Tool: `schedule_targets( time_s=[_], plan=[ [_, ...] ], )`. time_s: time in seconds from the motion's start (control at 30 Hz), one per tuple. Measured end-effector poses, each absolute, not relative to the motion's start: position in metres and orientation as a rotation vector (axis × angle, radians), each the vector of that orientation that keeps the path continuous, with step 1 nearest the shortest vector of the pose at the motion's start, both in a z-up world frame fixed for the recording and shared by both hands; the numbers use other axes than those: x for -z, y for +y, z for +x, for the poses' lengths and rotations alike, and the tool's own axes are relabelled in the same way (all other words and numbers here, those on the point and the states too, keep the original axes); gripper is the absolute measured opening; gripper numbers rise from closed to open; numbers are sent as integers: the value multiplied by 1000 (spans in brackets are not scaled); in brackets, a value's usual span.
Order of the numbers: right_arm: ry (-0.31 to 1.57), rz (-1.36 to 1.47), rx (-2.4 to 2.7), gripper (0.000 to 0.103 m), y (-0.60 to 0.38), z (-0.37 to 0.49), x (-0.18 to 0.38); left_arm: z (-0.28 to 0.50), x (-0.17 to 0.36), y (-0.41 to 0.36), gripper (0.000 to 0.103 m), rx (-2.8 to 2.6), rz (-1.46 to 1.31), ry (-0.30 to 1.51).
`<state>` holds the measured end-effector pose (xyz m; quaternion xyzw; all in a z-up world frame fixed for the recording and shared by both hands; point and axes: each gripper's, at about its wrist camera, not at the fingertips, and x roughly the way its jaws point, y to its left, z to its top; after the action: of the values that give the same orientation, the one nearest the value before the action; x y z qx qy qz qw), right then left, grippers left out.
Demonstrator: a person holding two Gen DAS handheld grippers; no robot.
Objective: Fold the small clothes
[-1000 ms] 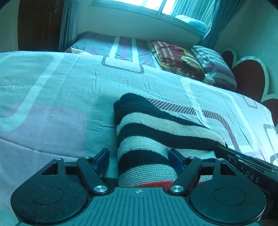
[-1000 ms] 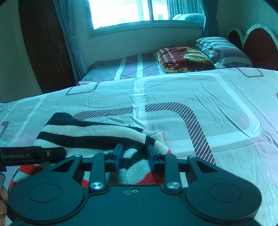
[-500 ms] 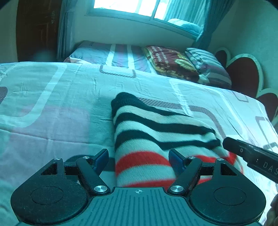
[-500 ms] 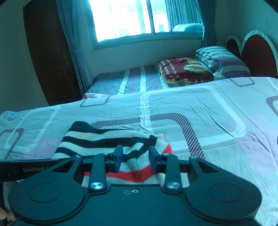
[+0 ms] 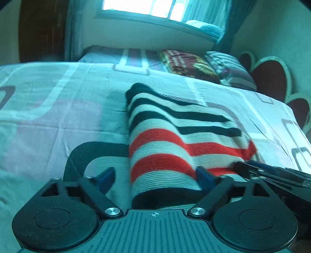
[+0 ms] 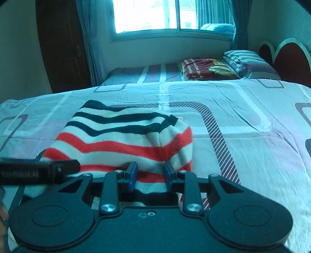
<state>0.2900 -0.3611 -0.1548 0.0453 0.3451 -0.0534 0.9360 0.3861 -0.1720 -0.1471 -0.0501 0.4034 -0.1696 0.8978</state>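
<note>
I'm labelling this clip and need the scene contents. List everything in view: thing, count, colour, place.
striped knit garment: 1, black, cream and red stripes, lying on the near bed, its near edge between both grippers' fingers
near bed sheet: 1, pale with grey and hatched line pattern, under the garment
far bed: 1, grey-blue with stripes, below the window
dark red pillow: 1, maroon with print, on the far bed
striped pillow: 1, grey stripes, right of the red pillow
headboard: 1, dark red with pale trim, far right
window: 1, bright, back wall
curtains: teal, beside the window
door: 1, dark brown, left
left gripper: black with blue pads, jaws just widened, astride the garment edge
right gripper: black with blue pads, narrow, pinching the garment
</note>
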Motion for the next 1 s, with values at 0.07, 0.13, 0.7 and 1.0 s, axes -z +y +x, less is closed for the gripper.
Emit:
schedule_targets(
  time_s=[0.07, 0.13, 0.7, 1.0],
  plan=[
    [709, 102, 105, 28, -362, 289, 154, 387, 146, -171, 92, 354, -101, 840],
    [712, 119, 96, 28, -363, 285, 149, 380, 139, -172, 92, 357, -71, 821],
    [724, 113, 117, 30, -353, 211, 157, 315, 151, -165, 92, 434, -47, 854],
    [699, 115, 94, 31, -347, 186, 136, 301, 142, -161, 92, 441, -27, 874]
  ],
)
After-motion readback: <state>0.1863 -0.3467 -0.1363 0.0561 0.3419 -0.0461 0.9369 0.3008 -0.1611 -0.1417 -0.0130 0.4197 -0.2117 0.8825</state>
